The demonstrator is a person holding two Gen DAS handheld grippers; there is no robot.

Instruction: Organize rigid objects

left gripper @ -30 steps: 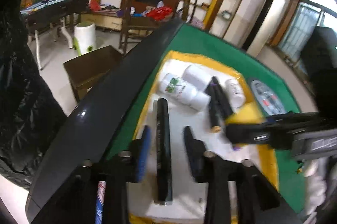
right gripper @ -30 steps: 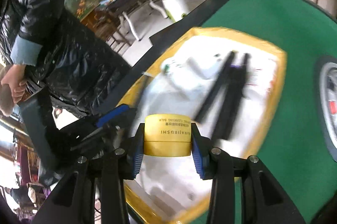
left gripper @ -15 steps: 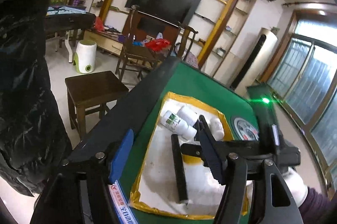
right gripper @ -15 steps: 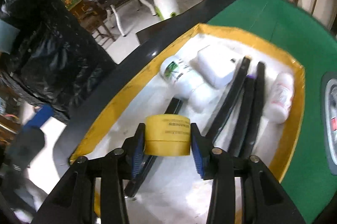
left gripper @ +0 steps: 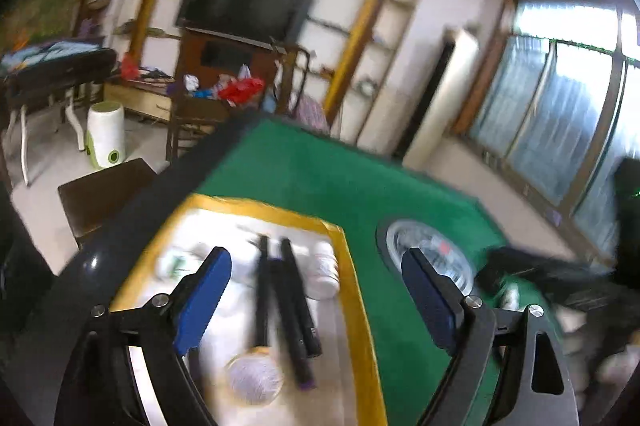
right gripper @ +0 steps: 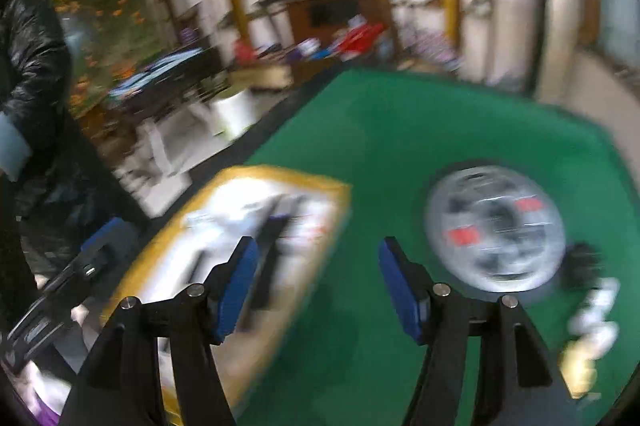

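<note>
A yellow-rimmed tray (left gripper: 352,290) with a white lining lies on the green table (left gripper: 320,177). In it lie black pens (left gripper: 288,290), white bottles (left gripper: 324,266) and a round jar (left gripper: 254,380) near the front. My left gripper (left gripper: 316,298) is open and empty above the tray's right side. My right gripper (right gripper: 316,286) is open and empty above the green felt, to the right of the tray (right gripper: 240,222). Both views are blurred.
A round silver panel (right gripper: 496,226) sits in the table's middle and shows in the left view (left gripper: 428,250). Small white and yellow objects (right gripper: 588,326) lie at the right. A brown stool (left gripper: 100,193) and a white bin (left gripper: 106,133) stand beyond the table's left edge.
My right gripper let go of the yellow jar, opened, and swung right over the felt. My left gripper rose off the black pen and moved right, wide open.
</note>
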